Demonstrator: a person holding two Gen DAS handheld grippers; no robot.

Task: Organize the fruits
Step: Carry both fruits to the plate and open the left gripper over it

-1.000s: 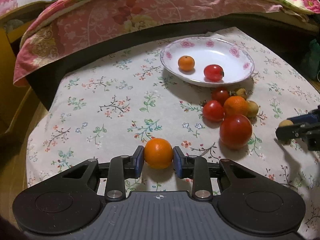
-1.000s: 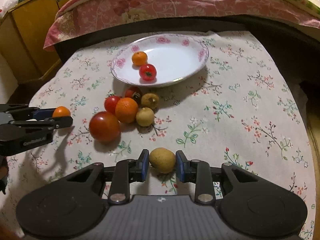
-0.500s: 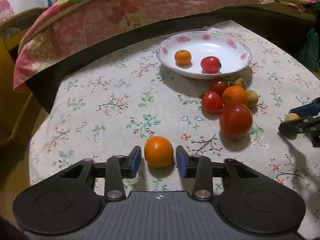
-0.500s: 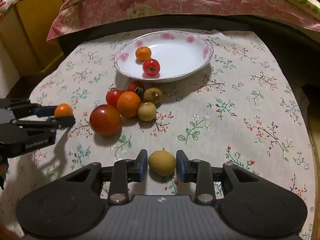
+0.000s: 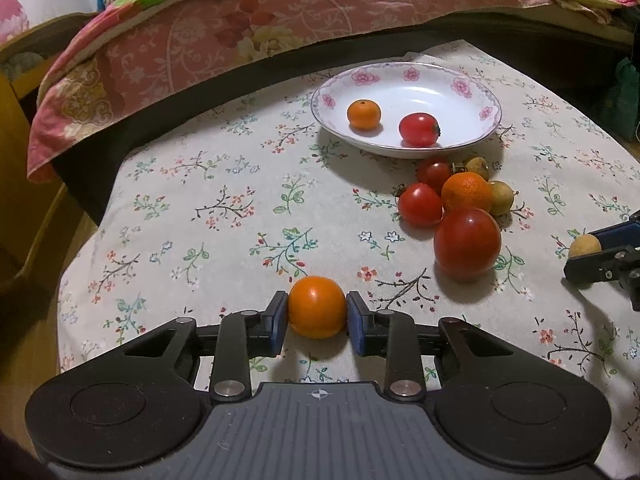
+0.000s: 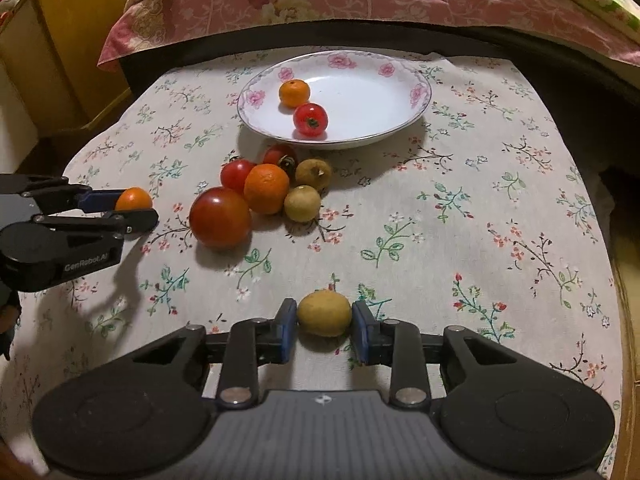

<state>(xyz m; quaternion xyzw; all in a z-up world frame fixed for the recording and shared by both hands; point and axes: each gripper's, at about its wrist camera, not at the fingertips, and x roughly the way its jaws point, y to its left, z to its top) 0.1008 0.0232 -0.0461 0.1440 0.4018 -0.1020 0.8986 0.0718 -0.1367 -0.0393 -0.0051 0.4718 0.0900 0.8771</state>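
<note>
My left gripper (image 5: 317,316) has its blue pads against both sides of a small orange (image 5: 317,306) just above the cloth, jaws closing on it. My right gripper (image 6: 324,320) is closing the same way on a yellow-brown round fruit (image 6: 324,313). Each gripper shows in the other view: the left gripper (image 6: 136,208) at the left edge, the right gripper (image 5: 588,252) at the right edge. A white floral plate (image 5: 411,74) at the back holds a little orange (image 5: 363,114) and a tomato (image 5: 418,129).
Between the grippers and in front of the plate (image 6: 360,92) lies a cluster: a big tomato (image 6: 220,217), an orange (image 6: 266,188), two small tomatoes and two brownish fruits. A pink quilted bed edge (image 5: 240,32) runs behind the floral tablecloth (image 5: 224,208).
Half a second ago both pairs of jaws stood slightly off their fruits. Now the pads touch the orange and the yellow-brown fruit again. Neither hand has shifted much.
</note>
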